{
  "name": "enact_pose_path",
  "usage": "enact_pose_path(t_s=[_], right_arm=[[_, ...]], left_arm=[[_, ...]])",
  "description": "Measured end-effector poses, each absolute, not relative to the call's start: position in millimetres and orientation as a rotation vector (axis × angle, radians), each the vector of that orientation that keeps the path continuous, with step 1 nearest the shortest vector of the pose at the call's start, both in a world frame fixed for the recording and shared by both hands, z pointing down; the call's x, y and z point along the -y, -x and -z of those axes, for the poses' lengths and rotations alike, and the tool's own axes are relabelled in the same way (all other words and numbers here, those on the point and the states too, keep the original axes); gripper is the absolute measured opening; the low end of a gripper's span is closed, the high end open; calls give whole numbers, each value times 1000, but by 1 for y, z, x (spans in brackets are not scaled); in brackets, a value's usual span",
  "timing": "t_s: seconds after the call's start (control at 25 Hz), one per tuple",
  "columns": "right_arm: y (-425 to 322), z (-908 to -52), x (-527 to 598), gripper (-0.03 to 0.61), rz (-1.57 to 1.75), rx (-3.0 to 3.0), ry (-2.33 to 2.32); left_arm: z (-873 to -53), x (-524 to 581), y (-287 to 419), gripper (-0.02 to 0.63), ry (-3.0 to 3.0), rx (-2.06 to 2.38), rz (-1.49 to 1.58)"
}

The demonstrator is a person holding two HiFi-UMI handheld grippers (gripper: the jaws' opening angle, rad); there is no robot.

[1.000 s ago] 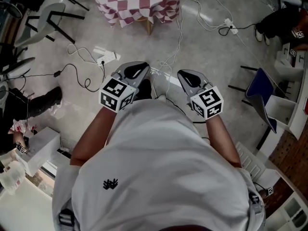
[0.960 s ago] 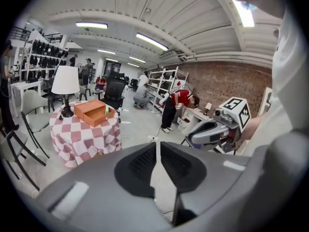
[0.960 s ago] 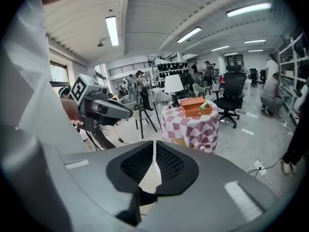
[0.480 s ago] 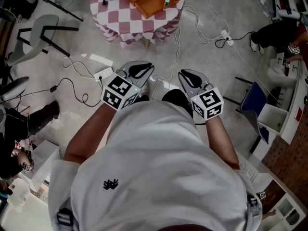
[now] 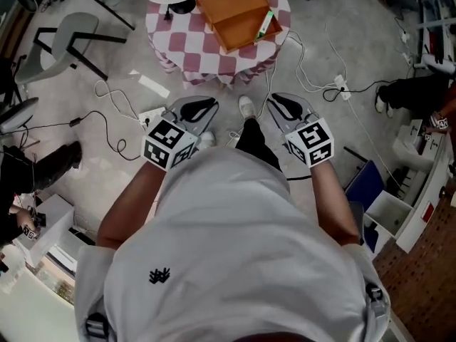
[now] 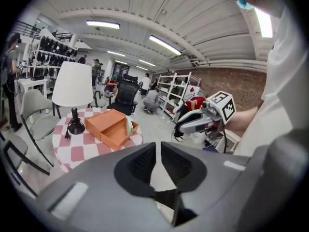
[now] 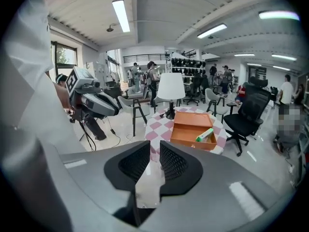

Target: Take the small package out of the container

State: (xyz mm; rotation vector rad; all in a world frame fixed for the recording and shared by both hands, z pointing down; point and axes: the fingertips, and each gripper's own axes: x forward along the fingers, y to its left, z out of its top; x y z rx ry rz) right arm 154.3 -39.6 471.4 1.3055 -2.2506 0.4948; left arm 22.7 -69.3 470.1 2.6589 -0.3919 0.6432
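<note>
Box [image 5: 235, 13] orange, tablecloth [image 5: 194, 50] checkered; left gripper [image 5: 191, 108] barely apart, right gripper [image 5: 285, 106] opening, both empty.

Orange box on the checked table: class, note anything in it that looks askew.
The small green-and-white package lies slanted in the open half of the orange box, one end propped near the rim rather than flat.

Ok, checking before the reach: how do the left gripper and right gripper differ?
The left gripper shows only a thin slit between its fingers; the right gripper has its fingers opening, with a wider gap. The orange box lies left of the left gripper's aim, right of the right gripper's. Both are empty and well short of the box.
</note>
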Motion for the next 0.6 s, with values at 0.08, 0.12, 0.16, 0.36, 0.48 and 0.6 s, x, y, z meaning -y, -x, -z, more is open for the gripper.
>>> enact_pose_path(t_s=[0.08,0.12,0.16,0.36,0.48,0.6], right_arm=[[-171,-478,64,43,-458,2260,-1212],[-180,-481,76,43,-435,2263,-1157],[-188,-483,88,43,-409,2267,-1100],[-227,-493,147,43,-269,2273,-862],[-247,-503,177,57,-191,2261,-739],[-264,-521,205,63,-135,2238,-623]], left_arm=[[-467,88,-33,87,-2642,463,-629],[-464,96,-39,87,-2632,503,-617],[-460,104,-45,87,-2622,541,-603],[-447,139,-75,87,-2575,680,-552],[-444,151,-91,87,-2547,740,-550],[-443,162,-104,87,-2524,801,-539]])
